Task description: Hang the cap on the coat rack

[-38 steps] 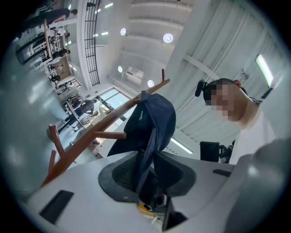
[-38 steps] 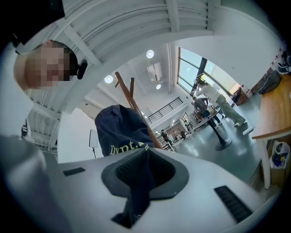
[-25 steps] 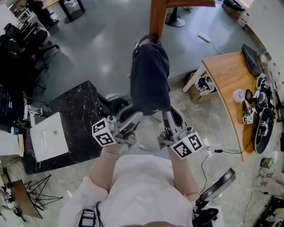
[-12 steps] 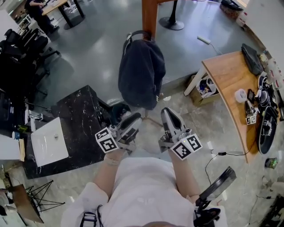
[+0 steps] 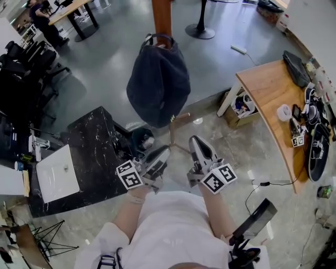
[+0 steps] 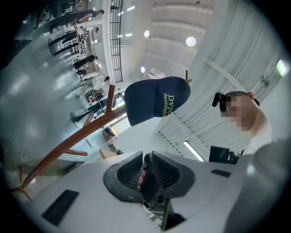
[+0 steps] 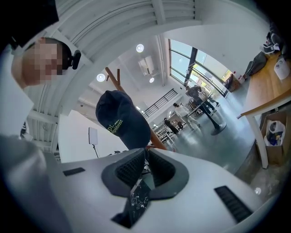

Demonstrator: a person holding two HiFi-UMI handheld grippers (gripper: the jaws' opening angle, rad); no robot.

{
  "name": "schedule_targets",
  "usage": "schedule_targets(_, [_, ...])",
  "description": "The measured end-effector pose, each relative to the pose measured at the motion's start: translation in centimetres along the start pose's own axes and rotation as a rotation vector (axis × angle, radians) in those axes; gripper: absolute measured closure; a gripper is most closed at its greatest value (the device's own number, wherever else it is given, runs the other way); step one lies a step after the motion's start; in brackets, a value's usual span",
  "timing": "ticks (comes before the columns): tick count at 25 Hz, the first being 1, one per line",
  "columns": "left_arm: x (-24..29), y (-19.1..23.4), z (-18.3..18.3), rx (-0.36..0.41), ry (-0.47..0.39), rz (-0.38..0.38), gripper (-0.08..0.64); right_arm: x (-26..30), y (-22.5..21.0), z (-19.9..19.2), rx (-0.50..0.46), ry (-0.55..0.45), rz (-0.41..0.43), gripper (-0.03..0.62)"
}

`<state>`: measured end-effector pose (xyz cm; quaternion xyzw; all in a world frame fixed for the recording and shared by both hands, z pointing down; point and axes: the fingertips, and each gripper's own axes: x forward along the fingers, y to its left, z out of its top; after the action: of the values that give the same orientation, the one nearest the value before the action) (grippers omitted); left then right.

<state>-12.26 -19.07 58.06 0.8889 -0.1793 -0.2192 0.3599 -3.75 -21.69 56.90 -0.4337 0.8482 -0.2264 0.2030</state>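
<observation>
A dark navy cap hangs from a peg of the wooden coat rack, free of both grippers. My left gripper and right gripper sit low, close to the person's body, well short of the cap. Both are shut with nothing between the pads. The left gripper view looks up at the cap on the rack's brown arm, past its shut jaws. In the right gripper view the cap shows green lettering, under a rack peg.
A black marble block with a white slab stands at the left. A curved wooden desk with gear is at the right, a box beneath it. Office chairs line the far left.
Both grippers have drawn back from the cap toward the person's body. The cap stays hanging on the rack, now farther from them.
</observation>
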Motion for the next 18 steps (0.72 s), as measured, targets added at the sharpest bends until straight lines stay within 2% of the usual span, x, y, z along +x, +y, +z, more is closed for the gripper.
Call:
schedule_targets(6, [2.0, -3.0, -0.2, 0.030, 0.036, -0.049, 0.520, -1.3, -0.1, 2.1, 0.002, -0.023, -0.033, 0.548])
schedule_targets(11, [4.3, -7.0, 1.3, 0.113, 0.072, -0.089, 0.532, -2.4, 0.6, 5.6, 0.002, -0.065, -0.057, 0.548])
schedule_targets(18, [7.3, -11.4, 4.0, 0.155, 0.070, -0.122, 0.537, -3.0, 1.5, 10.6, 0.003, -0.115, -0.065, 0.548])
